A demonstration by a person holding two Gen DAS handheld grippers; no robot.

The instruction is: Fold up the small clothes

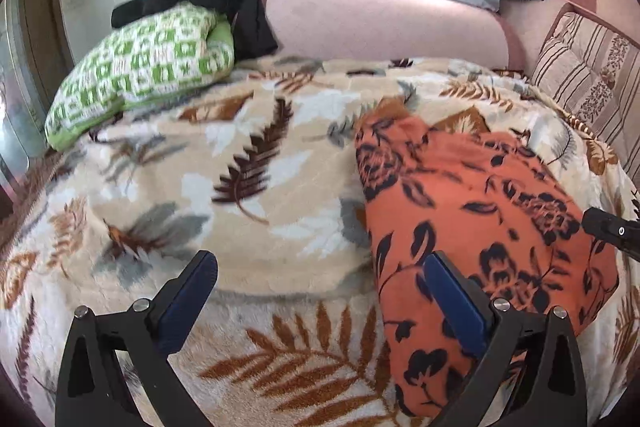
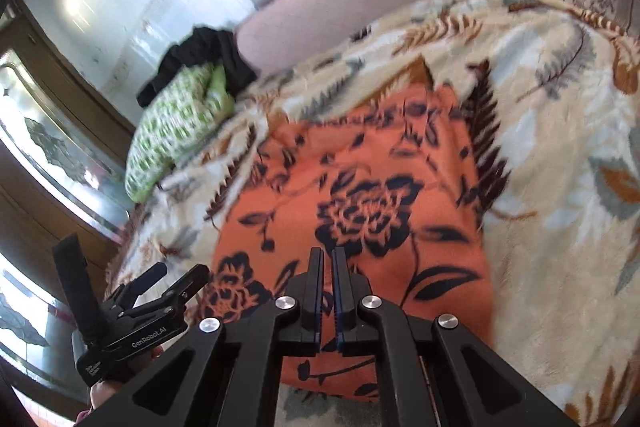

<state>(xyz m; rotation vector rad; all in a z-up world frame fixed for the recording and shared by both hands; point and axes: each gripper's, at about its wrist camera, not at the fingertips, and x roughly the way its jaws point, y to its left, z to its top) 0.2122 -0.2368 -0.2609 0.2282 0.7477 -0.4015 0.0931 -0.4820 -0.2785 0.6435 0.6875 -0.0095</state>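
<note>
Now my left claw (image 1: 320, 287) gapes wide and empty with the orange floral garment (image 1: 472, 223) lower right on the leaf-print blanket (image 1: 256, 163), running up-frame lengthwise, while my nearer right claw (image 2: 328, 259) hovers pinched, holding nothing.

I see the folded garment (image 1: 472, 211) lying on the blanket (image 1: 256, 187), right of middle. Far left on the blanket sits a pillow (image 1: 140, 75), dark clothing (image 1: 224, 3) heaped on its back edge. Sofa backrest (image 1: 384, 23) runs behind; a cushion (image 1: 592, 75) leans at right.
</note>
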